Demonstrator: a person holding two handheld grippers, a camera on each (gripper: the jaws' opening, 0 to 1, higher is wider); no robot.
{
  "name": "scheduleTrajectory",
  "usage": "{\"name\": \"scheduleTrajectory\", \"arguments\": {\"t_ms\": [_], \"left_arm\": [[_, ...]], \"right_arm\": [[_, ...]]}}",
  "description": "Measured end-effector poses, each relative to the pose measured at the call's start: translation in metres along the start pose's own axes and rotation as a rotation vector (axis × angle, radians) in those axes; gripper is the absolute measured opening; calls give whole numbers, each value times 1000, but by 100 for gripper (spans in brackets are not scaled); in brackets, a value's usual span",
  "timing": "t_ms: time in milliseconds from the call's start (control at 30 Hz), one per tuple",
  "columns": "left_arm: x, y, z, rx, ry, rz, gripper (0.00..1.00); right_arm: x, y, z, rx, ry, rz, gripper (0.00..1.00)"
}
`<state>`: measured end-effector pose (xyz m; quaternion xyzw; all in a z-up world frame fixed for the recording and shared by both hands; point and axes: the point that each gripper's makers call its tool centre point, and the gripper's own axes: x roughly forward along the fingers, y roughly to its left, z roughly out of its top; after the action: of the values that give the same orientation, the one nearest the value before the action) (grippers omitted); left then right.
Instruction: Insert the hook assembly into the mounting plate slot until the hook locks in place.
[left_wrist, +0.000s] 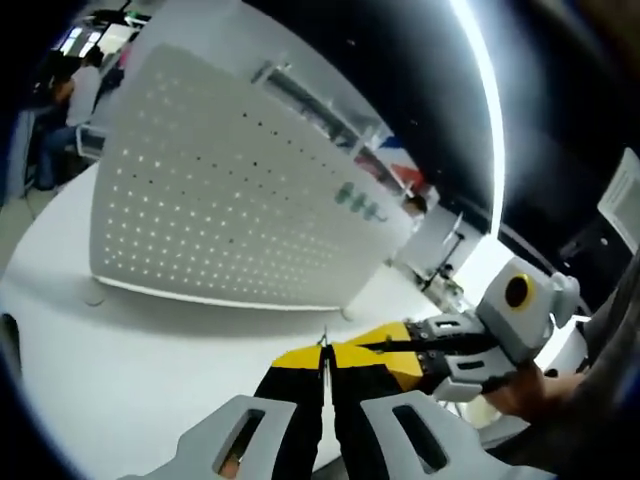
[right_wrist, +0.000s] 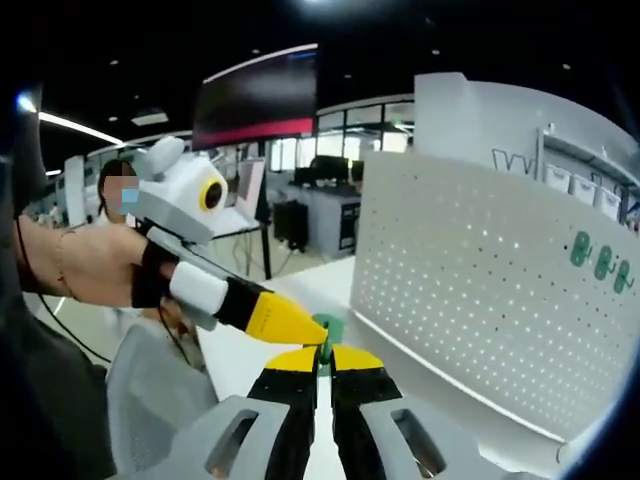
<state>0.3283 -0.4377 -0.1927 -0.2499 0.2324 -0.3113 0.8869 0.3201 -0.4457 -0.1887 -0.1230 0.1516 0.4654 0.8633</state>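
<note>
both tools pressed together: left tool (left_wrist: 323, 362) and right tool (right_wrist: 326, 365), tips meeting on a green hook (right_wrist: 328, 328); pegboard (left_wrist: 230, 210) in upper left.

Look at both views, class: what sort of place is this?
Probably an open-plan office or lab. A white pegboard stands on a white table, with desks and monitors behind and a seated person at the far side.

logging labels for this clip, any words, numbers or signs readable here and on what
None can be read for certain.
On the white wall panel behind the pegboard: blue strokes, perhaps a "W", cut off by the pegboard's top edge.
Red and blue sign past the pegboard: too blurred to read.
Green hooks on the pegboard: no text.
</note>
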Motion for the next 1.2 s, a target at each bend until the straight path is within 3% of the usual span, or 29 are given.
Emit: {"name": "scheduleTrajectory", "arguments": {"t_ms": [233, 533, 933, 1200], "left_arm": [[-10, -2, 4, -6, -42, 39, 1], [-18, -12, -3, -17, -44, 78, 1], [-2, -30, -4, -6, -14, 73, 1], [6, -35, 2, 17, -17, 54, 1]], "right_arm": [[1, 7, 9, -36, -15, 39, 2], [-9, 15, 9, -20, -21, 72, 2], [-27, 4, 7, -46, -6, 78, 1], [-32, -11, 11, 41, -27, 88, 0]]}}
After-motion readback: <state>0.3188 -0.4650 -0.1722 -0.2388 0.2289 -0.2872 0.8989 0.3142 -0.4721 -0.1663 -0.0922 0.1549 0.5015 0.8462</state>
